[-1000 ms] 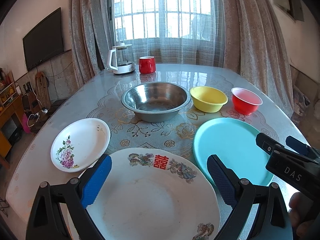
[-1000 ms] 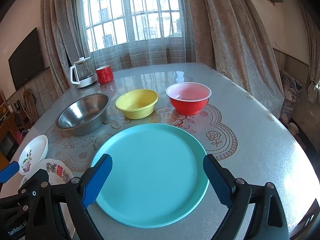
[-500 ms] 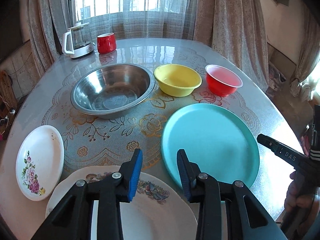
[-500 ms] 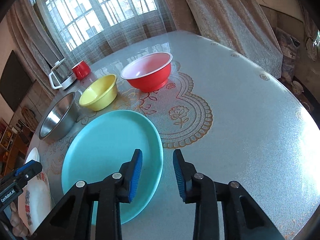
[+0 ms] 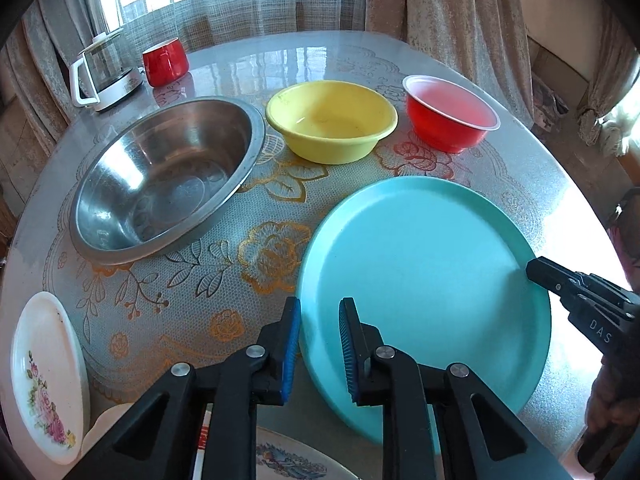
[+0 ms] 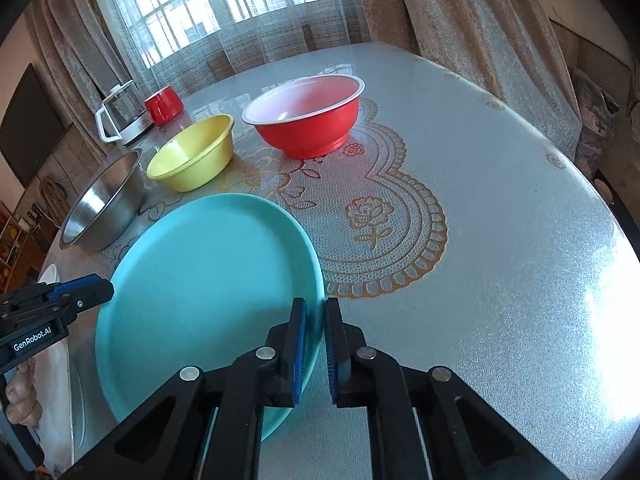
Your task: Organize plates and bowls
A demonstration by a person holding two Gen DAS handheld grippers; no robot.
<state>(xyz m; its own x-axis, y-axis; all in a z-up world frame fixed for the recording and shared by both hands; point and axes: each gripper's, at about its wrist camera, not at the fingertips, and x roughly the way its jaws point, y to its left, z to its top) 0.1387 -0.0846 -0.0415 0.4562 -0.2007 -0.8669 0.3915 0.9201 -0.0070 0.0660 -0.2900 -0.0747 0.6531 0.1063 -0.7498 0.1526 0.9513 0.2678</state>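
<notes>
Your left claw (image 5: 319, 346) and right claw (image 6: 316, 350) are black plastic, blue ribbed pads, silver screws, white "GenRobot.AI" lettering.

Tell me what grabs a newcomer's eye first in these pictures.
The big teal plate fills the near table, with the left hand-held gripper straddling its left rim and the right hand-held gripper straddling its right rim. Behind it runs a row of bowls: steel bowl on the left, yellow bowl in the middle, red bowl on the right.
</notes>
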